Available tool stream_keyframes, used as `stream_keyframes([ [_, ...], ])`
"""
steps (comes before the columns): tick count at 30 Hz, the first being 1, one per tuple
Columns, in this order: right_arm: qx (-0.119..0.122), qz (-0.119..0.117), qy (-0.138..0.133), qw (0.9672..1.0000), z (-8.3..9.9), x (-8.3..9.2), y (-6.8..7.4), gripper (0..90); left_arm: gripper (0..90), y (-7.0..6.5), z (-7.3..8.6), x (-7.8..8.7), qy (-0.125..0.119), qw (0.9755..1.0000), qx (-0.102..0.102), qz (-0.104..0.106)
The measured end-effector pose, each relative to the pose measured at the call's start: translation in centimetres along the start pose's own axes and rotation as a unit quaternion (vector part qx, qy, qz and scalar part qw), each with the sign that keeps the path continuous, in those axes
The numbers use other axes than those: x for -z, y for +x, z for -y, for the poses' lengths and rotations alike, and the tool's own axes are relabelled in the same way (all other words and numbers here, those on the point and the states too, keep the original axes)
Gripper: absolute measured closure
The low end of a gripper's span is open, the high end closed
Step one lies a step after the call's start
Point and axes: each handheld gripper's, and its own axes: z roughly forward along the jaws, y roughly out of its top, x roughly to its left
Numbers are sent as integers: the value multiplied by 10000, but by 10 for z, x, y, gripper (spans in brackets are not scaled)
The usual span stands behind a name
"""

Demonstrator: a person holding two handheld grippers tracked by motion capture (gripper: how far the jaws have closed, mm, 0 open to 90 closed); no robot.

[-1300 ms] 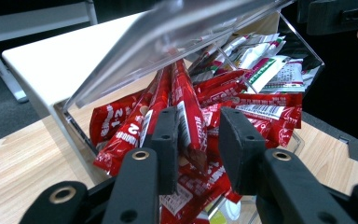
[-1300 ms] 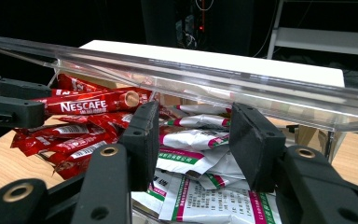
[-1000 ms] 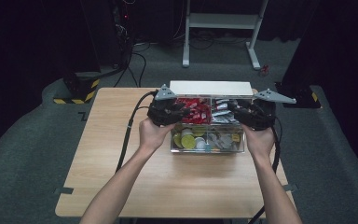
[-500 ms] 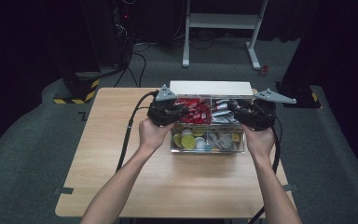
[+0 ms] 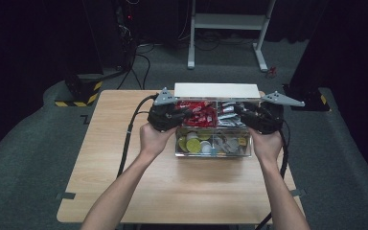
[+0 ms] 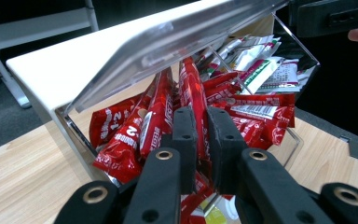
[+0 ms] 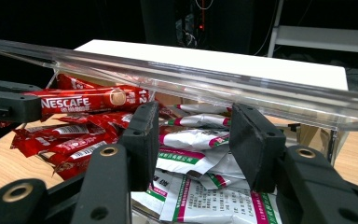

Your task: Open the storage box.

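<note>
Looking down from the high view, you have both grippers at the back row of the clear box point(image 5: 213, 152) on the table point(image 5: 100, 158), your left gripper point(image 5: 175, 115) over the red sachets point(image 5: 199, 109) and your right gripper point(image 5: 249, 115) over the white-and-green packets point(image 5: 228, 111). Along the left gripper point(image 6: 200, 135) view, your jaws have just closed and now pinch one red stick sachet point(image 6: 191, 100), whose long axis runs away from you under the raised lid point(image 6: 168, 42), so any lift must clear that lid. In the right gripper point(image 7: 196, 140) view your jaws stand apart, holding nothing, with the packets point(image 7: 196, 140) just beyond them.
</note>
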Motion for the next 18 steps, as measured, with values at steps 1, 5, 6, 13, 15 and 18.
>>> stream_keyframes([
  [1, -4, 0, -1, 10000, 0, 0, 0, 526, 825, 0, 1, 1, -20, 10000, 19, 17],
  [5, -11, -5, -3, 10000, 0, 0, -1, 525, 825, 0, 2, 4, -70, 10000, 32, 44],
  [6, -22, -5, -17, 10000, 1, 0, -1, 525, 825, 1, 1, 6, -87, 9999, 47, 59],
  [13, -35, 8, -3, 10000, 1, 0, -2, 525, 825, 0, 1, 12, -143, 9999, 22, 67],
  [15, -41, 5, -4, 10000, 1, 0, -2, 525, 825, 0, 2, 14, -147, 9999, 19, 77],
  [18, -51, 1, 0, 10000, 1, 0, -2, 525, 825, 0, 3, 16, -157, 9998, 5, 85],
])
